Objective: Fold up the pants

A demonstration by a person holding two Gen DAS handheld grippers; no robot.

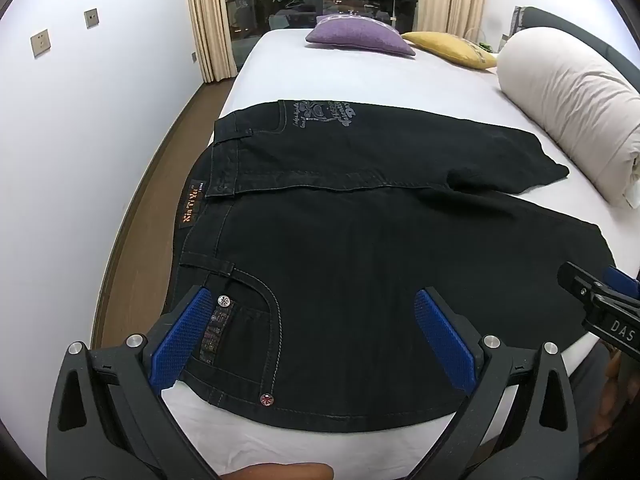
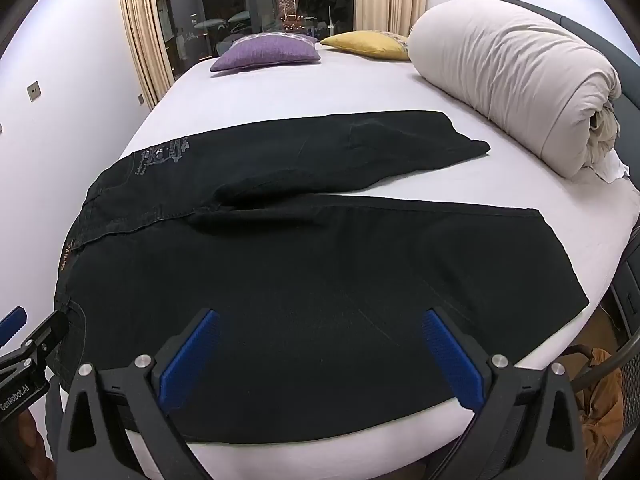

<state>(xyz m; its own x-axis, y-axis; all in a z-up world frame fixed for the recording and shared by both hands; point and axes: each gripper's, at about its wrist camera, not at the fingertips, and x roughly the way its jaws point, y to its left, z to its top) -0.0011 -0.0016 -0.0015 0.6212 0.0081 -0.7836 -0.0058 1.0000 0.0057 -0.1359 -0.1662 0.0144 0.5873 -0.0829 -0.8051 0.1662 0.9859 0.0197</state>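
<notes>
Your black pants [image 1: 320, 216] lie spread flat on the white bed [image 1: 360, 76], running along its near edge with the waistband towards the left edge and both legs reaching towards the right. The near leg lies right along the near edge; the far leg angles away from it, so a wedge of bare sheet shows between the two cuffs. As far as these views show, no fold is made yet: the two legs are side by side, not stacked, and the whole length is still laid out. By my judgement you are at the very start, with the leg-over-leg fold and the lengthwise folds all still to do. Your left gripper [image 1: 316, 336] hangs over the waist end, above the front pocket, its blue pads wide apart and clamped on nothing. Your right gripper [image 2: 320, 356] hangs over the near leg, further towards the cuffs, and its pads are likewise spread wide with only cloth below them. Whether either gripper's tips touch the fabric I cannot tell, since the fisheye view flattens the height. The near hem of the pants is partly covered by the gripper bodies in both views, and the dark cloth swallows most creases, so small wrinkles are hard to judge. Beyond the pants, a rolled cream duvet [image 2: 516, 80] lies near the right edge, and a purple cushion [image 2: 268, 54] and a yellow cushion [image 2: 366, 44] sit by the far edge.
</notes>
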